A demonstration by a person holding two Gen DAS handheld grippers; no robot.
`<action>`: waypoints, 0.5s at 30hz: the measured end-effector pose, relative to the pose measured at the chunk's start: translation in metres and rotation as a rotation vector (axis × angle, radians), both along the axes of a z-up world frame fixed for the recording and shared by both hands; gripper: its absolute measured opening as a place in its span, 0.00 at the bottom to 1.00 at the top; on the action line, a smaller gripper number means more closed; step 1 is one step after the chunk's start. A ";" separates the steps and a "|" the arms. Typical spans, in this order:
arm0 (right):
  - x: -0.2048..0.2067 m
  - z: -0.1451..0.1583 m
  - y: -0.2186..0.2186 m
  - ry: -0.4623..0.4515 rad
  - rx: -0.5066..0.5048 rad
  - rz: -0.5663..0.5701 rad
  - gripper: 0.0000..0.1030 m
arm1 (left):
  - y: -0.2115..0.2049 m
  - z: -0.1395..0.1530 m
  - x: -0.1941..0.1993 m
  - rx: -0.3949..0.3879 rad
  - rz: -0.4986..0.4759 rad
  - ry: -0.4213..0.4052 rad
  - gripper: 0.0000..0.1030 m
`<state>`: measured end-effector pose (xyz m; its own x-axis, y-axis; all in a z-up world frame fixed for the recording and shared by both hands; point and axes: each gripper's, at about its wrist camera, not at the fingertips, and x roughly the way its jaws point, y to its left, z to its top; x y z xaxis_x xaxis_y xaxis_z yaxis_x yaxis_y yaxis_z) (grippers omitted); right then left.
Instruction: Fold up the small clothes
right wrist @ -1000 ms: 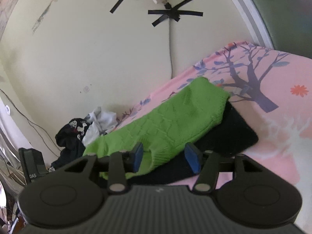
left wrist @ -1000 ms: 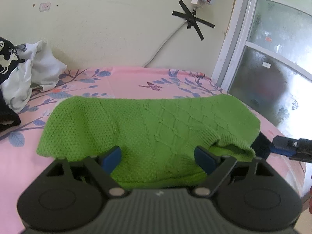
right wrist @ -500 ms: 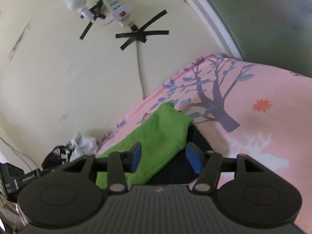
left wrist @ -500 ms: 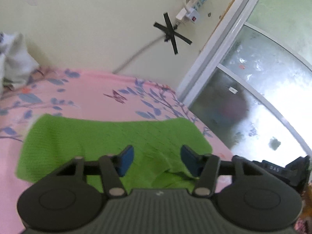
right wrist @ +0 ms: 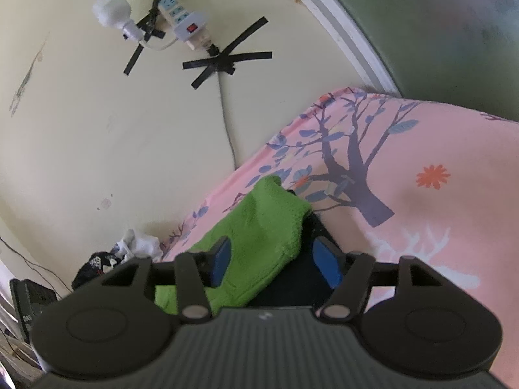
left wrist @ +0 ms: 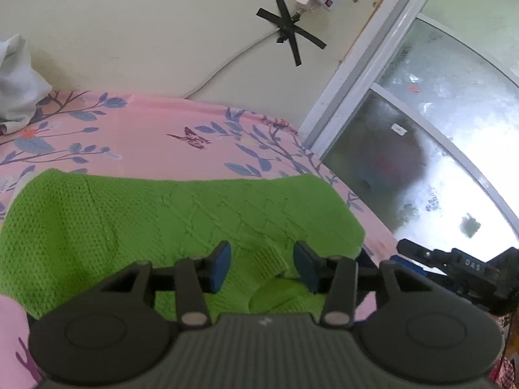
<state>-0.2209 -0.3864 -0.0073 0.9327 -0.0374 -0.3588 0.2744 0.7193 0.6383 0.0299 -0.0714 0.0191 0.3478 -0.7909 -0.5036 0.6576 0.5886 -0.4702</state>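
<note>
Green knit fills the lower middle of the left wrist view: a small green sweater (left wrist: 181,220) lies spread on the pink floral sheet (left wrist: 155,136), its far edge running across the centre of the frame. The left gripper (left wrist: 262,265) sits low over the sweater's near edge at bottom centre, tilted so that the wall and the taped cable take up the upper left and the frosted window the right. In the right wrist view the right gripper (right wrist: 274,262) is also low at bottom centre, aimed along the sweater (right wrist: 259,227) toward the wall, with a dark garment (right wrist: 292,288) showing under the sweater's right edge.

Compared with a second ago, the left view has swung from a level look at the whole sweater to a closer, rightward-tilted one, and the gap between its blue pads has narrowed. The right view now shows far less of the sweater, and the power strip (right wrist: 186,21) has come into frame at upper left.

Left fingers stand partly open, a raised fold of knit between the pads (left wrist: 220,265); whether they touch it I cannot tell. Right fingers are apart too, the left pad (right wrist: 220,261) against the sweater's edge, nothing clamped.
</note>
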 end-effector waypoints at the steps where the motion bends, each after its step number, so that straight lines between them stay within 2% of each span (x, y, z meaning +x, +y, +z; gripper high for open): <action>1: 0.000 0.002 -0.002 0.001 -0.001 0.005 0.61 | 0.001 0.000 0.000 0.001 0.006 0.005 0.43; 4: 0.002 0.007 -0.009 -0.012 -0.032 0.049 0.68 | 0.008 0.004 -0.004 0.006 0.023 -0.001 0.42; 7: 0.016 0.001 -0.017 0.009 -0.031 0.088 0.68 | 0.008 0.006 -0.004 0.033 0.028 -0.011 0.39; 9: 0.031 -0.005 -0.021 0.037 -0.033 0.097 0.68 | 0.002 0.005 -0.002 0.036 0.022 -0.004 0.34; 11: 0.047 -0.012 -0.022 0.070 -0.047 0.112 0.68 | -0.009 -0.002 0.002 0.040 -0.004 0.014 0.23; 12: 0.053 -0.016 -0.023 0.095 -0.052 0.108 0.68 | -0.016 -0.007 0.005 0.057 -0.005 0.023 0.21; 14: 0.065 -0.027 -0.023 0.134 -0.038 0.116 0.66 | -0.027 -0.027 0.016 0.120 0.016 0.058 0.06; 15: 0.067 -0.027 -0.020 0.131 -0.035 0.121 0.48 | -0.024 -0.034 0.019 0.084 0.024 0.060 0.05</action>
